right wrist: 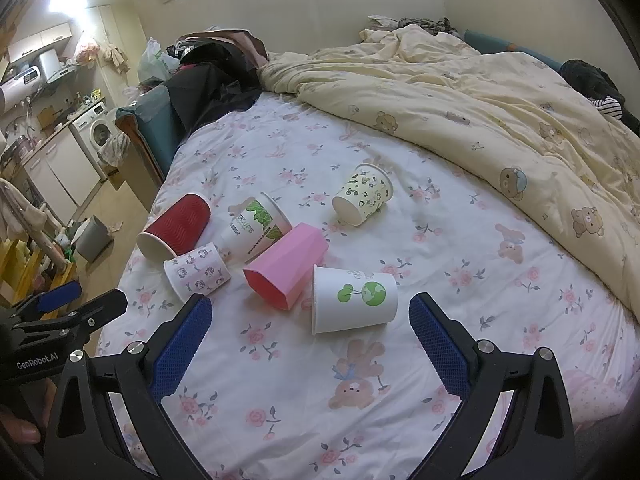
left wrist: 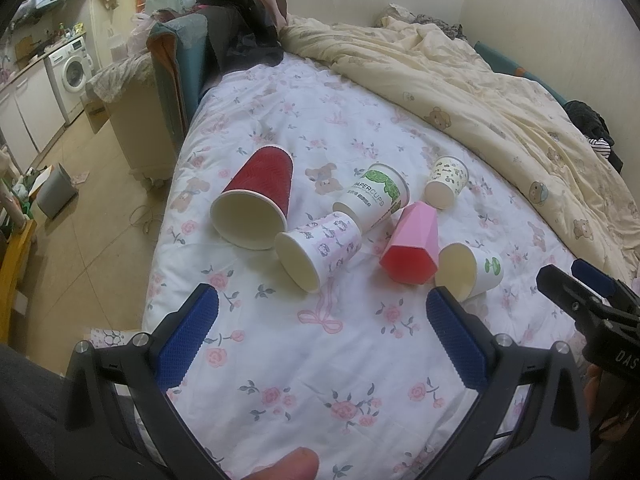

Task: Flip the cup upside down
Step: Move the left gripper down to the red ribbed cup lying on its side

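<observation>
Both tools hang low over the near part of the bed (left wrist: 360, 380), pointing forward at a cluster of six cups lying on their sides; the left gripper (left wrist: 322, 306) has its blue pads spread wide with nothing between them, and the right gripper (right wrist: 310, 312) is spread just as wide, also empty, with the white cup with the green globe print (right wrist: 354, 300) lying just ahead of its tips

The left view looks into the mouths of the red ribbed cup (left wrist: 256, 204), the pink-patterned cup (left wrist: 318, 250) and the globe cup (left wrist: 470, 270); the right view shows the globe cup's printed side instead; the left view catches the right tool at its right edge, the right view catches the left tool at its left edge

The pink faceted cup (right wrist: 286, 268) touches the globe cup; the tall white and green cup (right wrist: 256, 226) lies behind it, near the red one; the small cup with dark specks (right wrist: 362, 194) sits apart, farther back; the bed's left edge drops to the floor just beside the red cup; a rumpled cream quilt (right wrist: 500, 120) closes off the far and right sides; bare sheet lies near the tools
</observation>
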`<state>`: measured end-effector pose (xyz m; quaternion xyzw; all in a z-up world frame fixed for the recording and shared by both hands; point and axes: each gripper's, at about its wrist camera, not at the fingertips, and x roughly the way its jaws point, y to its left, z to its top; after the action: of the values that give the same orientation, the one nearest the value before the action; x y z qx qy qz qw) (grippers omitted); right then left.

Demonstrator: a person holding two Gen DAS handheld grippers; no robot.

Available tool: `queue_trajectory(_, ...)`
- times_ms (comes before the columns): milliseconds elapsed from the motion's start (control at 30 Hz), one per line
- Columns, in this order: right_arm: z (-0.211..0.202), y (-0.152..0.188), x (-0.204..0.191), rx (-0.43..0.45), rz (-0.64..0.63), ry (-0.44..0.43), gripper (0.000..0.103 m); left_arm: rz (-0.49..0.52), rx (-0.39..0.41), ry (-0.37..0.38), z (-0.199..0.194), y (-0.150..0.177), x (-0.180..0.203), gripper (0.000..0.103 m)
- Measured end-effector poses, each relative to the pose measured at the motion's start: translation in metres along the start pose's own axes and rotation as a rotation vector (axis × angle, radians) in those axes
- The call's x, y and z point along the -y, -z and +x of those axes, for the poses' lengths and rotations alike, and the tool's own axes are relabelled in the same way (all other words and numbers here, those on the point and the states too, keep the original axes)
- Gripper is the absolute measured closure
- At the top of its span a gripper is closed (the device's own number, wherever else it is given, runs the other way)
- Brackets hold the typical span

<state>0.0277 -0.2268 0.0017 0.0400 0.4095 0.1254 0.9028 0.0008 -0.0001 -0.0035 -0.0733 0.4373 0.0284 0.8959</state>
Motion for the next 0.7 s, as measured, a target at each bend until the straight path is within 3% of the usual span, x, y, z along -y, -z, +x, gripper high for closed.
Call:
queue_trajectory(300,0.0,-0.004,-0.002,-0.011,0.015,-0.032,0.002,-0.003,-0.065,-0.012,-0.002,-0.018,-0.011,0.0)
queue_trajectory(700,0.031,-0.058,-0.003,-0.005,-0.008,-0.034,0.002,0.01,-0.207,-0.069,0.041,-0.082,-0.042,0.0)
